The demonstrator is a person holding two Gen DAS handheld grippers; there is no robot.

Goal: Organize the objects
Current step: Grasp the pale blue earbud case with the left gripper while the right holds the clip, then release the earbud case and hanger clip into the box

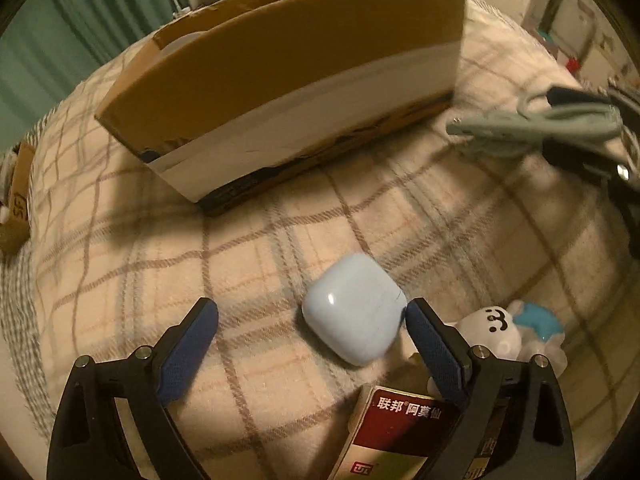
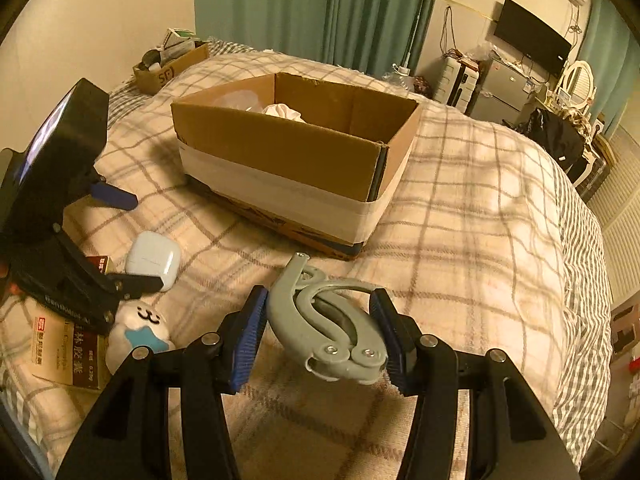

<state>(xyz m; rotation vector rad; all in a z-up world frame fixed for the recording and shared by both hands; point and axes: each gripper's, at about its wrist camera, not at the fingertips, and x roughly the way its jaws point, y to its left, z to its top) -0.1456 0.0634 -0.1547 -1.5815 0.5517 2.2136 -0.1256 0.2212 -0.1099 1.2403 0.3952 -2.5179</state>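
Observation:
A cardboard box (image 1: 280, 92) with white tape stands on the plaid bed; it also shows in the right wrist view (image 2: 296, 152). My left gripper (image 1: 312, 316) is open, low over the bed, with a pale blue earbud case (image 1: 354, 310) between its fingers, next to the right finger. The case also shows in the right wrist view (image 2: 152, 258). My right gripper (image 2: 320, 320) is shut on a grey folding hook (image 2: 320, 316) and holds it above the bed, in front of the box. The hook shows at the right of the left wrist view (image 1: 536, 128).
A white and blue plush toy (image 1: 512, 332) and a red medicine box (image 1: 400, 432) lie by the left gripper's right finger. A small cardboard box (image 2: 168, 64) of items sits at the far bed corner. White cloth (image 2: 280, 111) lies inside the big box.

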